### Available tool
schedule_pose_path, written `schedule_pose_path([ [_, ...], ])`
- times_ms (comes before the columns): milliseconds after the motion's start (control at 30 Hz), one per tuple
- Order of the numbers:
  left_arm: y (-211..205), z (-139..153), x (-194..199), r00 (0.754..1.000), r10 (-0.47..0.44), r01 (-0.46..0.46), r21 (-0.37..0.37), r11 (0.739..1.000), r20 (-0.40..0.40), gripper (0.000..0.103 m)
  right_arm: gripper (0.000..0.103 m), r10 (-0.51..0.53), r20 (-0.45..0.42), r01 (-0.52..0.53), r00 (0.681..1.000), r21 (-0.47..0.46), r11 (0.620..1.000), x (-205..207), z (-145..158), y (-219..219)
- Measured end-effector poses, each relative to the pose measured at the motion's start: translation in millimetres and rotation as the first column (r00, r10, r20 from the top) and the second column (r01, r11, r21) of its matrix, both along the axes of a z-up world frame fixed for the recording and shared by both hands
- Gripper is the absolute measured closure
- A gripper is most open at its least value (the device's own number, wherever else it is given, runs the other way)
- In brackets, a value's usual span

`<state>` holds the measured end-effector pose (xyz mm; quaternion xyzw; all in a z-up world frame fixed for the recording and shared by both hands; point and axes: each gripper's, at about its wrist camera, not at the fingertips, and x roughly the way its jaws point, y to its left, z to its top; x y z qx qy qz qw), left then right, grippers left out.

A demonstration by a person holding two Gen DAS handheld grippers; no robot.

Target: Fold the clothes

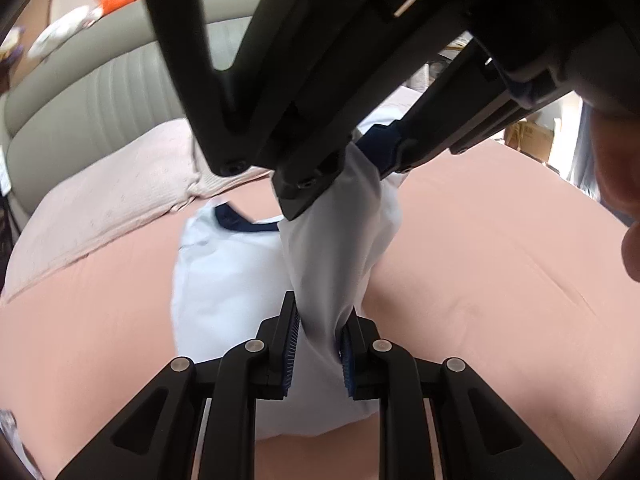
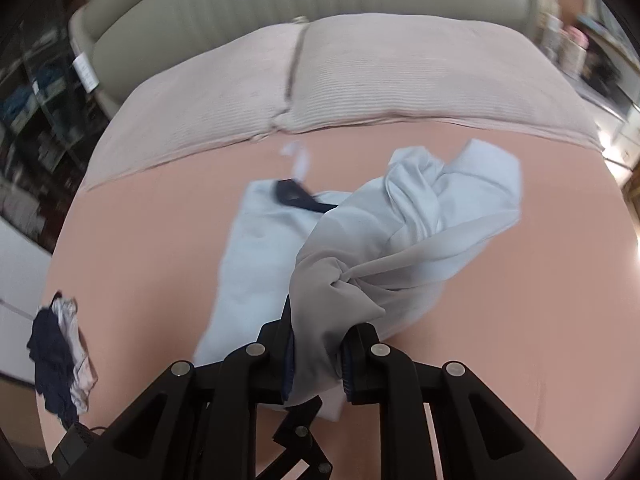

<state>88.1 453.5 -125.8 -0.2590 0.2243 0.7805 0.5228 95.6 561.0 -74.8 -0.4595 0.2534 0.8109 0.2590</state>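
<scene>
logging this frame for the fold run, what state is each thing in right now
white shirt: partly flat on the bed, one side lifted and bunched
navy collar: lying flat at the shirt's far end
left hand-held gripper: shut on the white shirt
right hand-held gripper: shut on the white shirt
navy and white clothes: crumpled heap, unfolded
pink bed sheet: spread smooth

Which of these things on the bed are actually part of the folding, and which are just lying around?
In use:
- pale blue shirt with navy collar, lifted by one side
- left gripper and right gripper, both clamped on it

Lying about:
- dark and white clothes heap
- pillows
- pink sheet
</scene>
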Motion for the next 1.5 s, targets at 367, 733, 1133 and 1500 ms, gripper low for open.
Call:
schedule_pose_path([
  [367,-48.9,-0.4,-16.3,0.993,0.071,-0.070,-0.014,0.997,0.098,0.086,0.088,0.134,0.072,-0.133,0.988,-0.021,0.991,-48.9,-13.4,-46.6],
  [733,-84.7,-18.6,-23.4,0.973,0.082,-0.067,-0.076,0.995,0.215,0.083,0.088,0.302,0.262,-0.317,0.916,0.017,0.948,-85.4,-35.5,-87.3],
  [1133,-107.3,-5.2,-28.4,0.978,0.191,-0.178,-0.138,0.974,0.085,0.027,0.030,0.250,0.207,-0.249,0.946,-0.031,0.968,-76.6,-30.1,-90.9],
  [1500,-122.3,11.7,-21.9,0.970,0.245,-0.242,-0.164,0.956,-0.003,0.026,0.022,0.103,-0.084,-0.115,0.991,-0.141,0.983,18.4,11.5,-80.3],
])
